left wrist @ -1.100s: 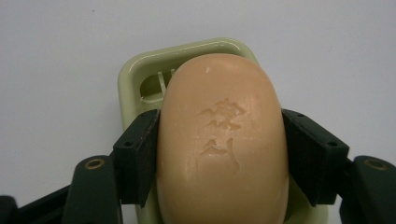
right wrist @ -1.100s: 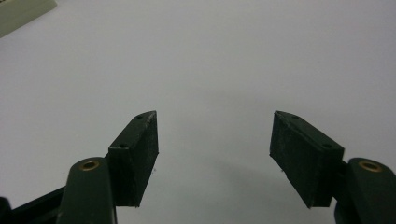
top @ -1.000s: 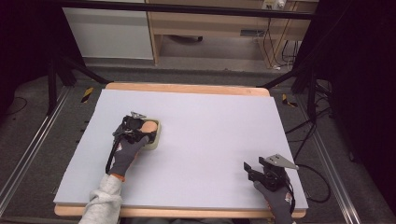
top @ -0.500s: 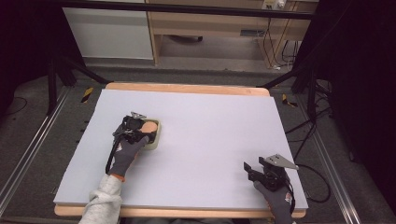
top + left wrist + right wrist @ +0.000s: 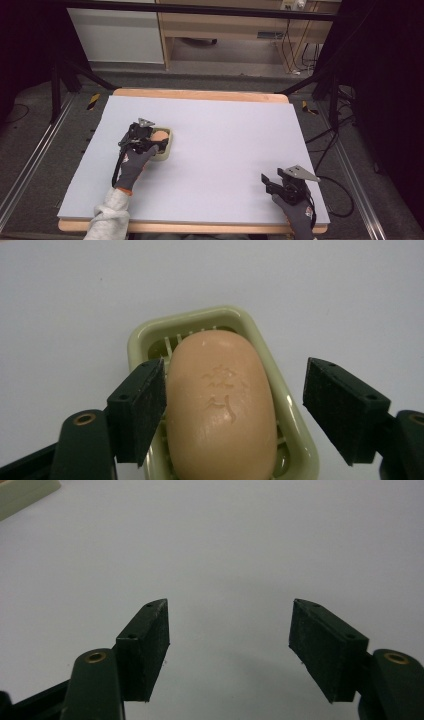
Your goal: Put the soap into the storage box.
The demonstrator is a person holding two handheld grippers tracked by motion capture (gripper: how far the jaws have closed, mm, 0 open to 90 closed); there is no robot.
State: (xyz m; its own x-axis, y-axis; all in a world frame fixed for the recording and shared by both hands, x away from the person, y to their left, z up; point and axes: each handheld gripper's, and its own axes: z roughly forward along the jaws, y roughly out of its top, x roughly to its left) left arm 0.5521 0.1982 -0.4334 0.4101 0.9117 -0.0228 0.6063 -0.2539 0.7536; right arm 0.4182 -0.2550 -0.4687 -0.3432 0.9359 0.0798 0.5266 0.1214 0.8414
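In the high view, your left gripper (image 5: pixel 159 141) sat over the left half of the table (image 5: pixel 225 135), its tips at a pale green soap dish (image 5: pixel 165 150) that held a peach-coloured bar of soap (image 5: pixel 159 135); your gloved left hand (image 5: pixel 134 162) came in from the near edge with a grey sleeve behind it. Your right gripper (image 5: pixel 267 181) rested near the near right corner of the table, well apart from the dish, with its jaws pointing left and a clear gap between them, and nothing in them. In the left gripper view, the soap (image 5: pixel 220 405) lay in the soap dish (image 5: pixel 145 337) on its ribbed floor, stamped characters showing on its top. Your left gripper (image 5: pixel 234 407) was spread wide around the bar: the left jaw stood right against the soap's left side, seemingly touching it, while the right jaw stood clear of the soap, out past the dish's right rim. It was not clamped on anything. In the right gripper view, your right gripper (image 5: pixel 229 645) had its jaws wide apart over bare table (image 5: pixel 240 545), holding nothing, and a corner of the soap dish (image 5: pixel 22 494) showed at the far left.
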